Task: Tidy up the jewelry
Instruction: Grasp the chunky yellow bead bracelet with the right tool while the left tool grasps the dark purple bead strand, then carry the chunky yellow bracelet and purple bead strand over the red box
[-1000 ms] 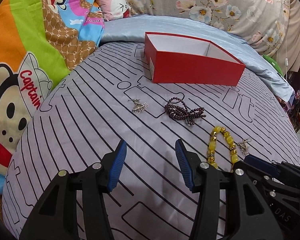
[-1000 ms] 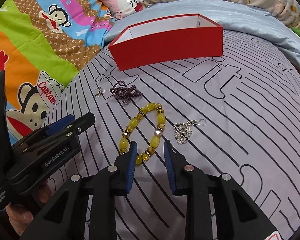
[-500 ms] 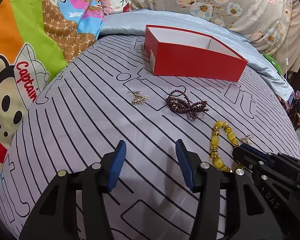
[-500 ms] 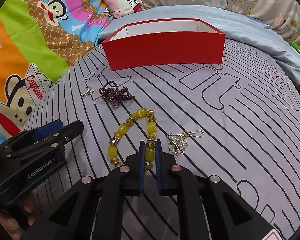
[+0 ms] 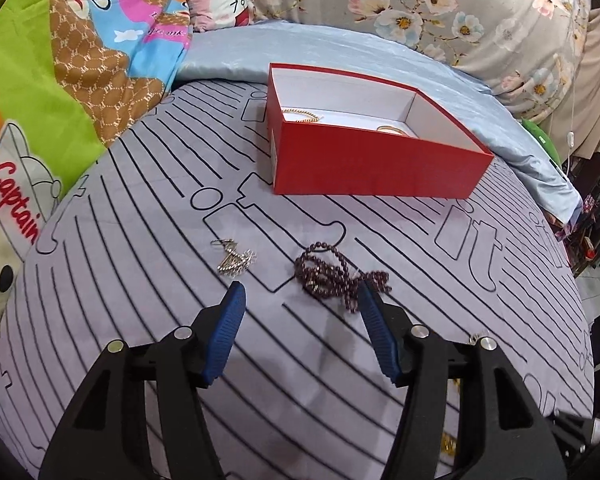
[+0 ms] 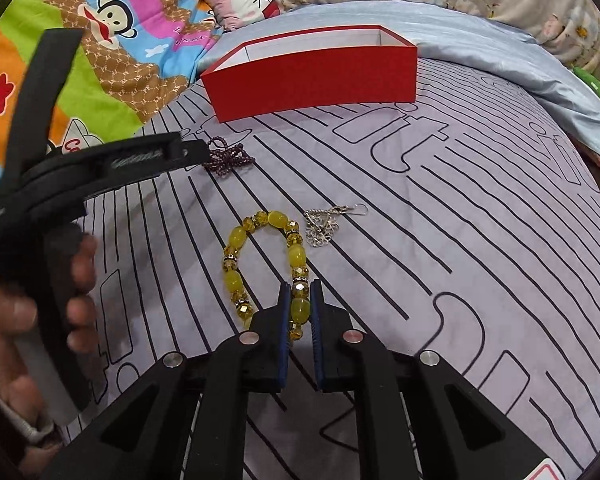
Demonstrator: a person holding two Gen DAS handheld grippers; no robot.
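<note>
My right gripper (image 6: 300, 286) is shut on a yellow bead bracelet (image 6: 236, 240) that lies on the grey striped bedsheet. A silver earring (image 6: 320, 226) lies just right of the bracelet. My left gripper (image 5: 300, 296) is open, low over the sheet, just short of a dark purple bead string (image 5: 328, 276), which also shows in the right wrist view (image 6: 228, 158). A second silver earring (image 5: 234, 260) lies left of it. The red box (image 5: 376, 164) stands open beyond, with gold pieces (image 5: 302, 114) inside; it also shows in the right wrist view (image 6: 316, 76).
Cartoon-print bedding (image 5: 80, 80) rises on the left and a floral cover (image 5: 440, 12) at the back. A pale blue sheet (image 5: 480, 100) lies behind the box. The bed edge drops off at the right (image 5: 580, 280).
My right gripper closed on the yellow bracelet. My left gripper moved forward toward the purple bead string, staying open.
</note>
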